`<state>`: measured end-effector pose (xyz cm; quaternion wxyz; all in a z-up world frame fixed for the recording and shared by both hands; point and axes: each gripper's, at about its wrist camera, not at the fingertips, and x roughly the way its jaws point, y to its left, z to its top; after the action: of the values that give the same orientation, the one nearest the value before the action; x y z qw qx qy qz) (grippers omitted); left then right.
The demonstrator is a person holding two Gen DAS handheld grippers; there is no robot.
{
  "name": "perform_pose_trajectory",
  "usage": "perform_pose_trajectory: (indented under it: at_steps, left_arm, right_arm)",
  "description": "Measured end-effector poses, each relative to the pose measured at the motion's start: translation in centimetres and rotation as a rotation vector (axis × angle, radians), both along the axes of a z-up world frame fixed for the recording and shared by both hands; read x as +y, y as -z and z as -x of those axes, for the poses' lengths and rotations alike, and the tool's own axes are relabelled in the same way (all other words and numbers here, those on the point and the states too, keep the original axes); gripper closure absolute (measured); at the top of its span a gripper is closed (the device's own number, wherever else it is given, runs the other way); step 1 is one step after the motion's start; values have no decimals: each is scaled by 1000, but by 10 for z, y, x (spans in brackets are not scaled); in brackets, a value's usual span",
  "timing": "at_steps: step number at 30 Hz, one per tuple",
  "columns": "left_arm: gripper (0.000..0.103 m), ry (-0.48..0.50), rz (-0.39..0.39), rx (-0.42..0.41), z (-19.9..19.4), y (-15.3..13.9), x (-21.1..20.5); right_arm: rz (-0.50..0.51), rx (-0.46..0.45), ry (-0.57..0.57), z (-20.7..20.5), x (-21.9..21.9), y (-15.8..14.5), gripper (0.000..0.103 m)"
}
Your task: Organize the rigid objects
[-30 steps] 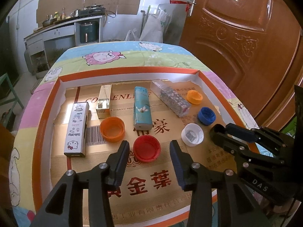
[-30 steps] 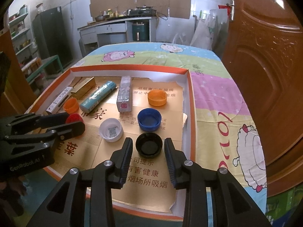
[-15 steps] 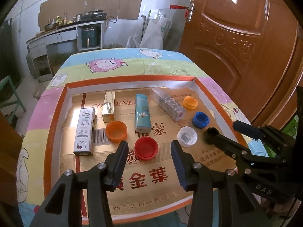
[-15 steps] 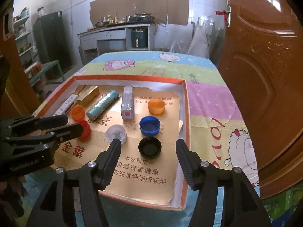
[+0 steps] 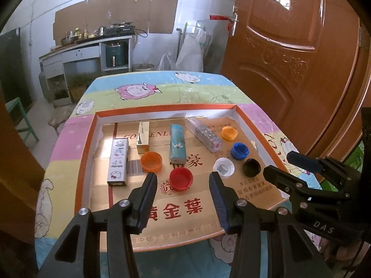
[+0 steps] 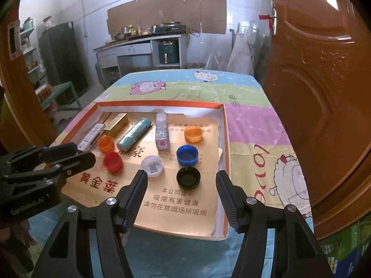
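Black cap [image 6: 188, 178] sits low centre of the frame in the orange-rimmed tray [image 6: 226, 162], red cap [image 5: 181, 179] left of it. Your right gripper [image 6: 182, 194] jaws are opening, nothing between; your left gripper [image 5: 183, 195] hangs open, empty.

A table under a cartoon-sheep cloth [image 5: 143, 97] carries one shallow orange-rimmed cardboard tray [image 5: 85, 153].

The left gripper [image 5: 183, 183] fills the lower middle of its own view, jaws apart and empty. The right gripper [image 6: 182, 183] fills the lower middle of its view, jaws opening, nothing between them.
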<state>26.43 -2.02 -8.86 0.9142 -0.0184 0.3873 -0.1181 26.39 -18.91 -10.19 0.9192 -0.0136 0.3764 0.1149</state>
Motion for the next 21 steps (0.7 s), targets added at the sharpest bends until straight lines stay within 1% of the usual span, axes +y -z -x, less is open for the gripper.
perform_pose_trajectory:
  at_steps: [14,21]
  left_arm:
    - [56,-50,14,-48,28,-17,9]
    - [56,-84,-1,-68,43,-25,12]
  right_arm:
    - [-13,-17,10,19,3,-16,40]
    - [-14,-32,8,33,6,-24,40]
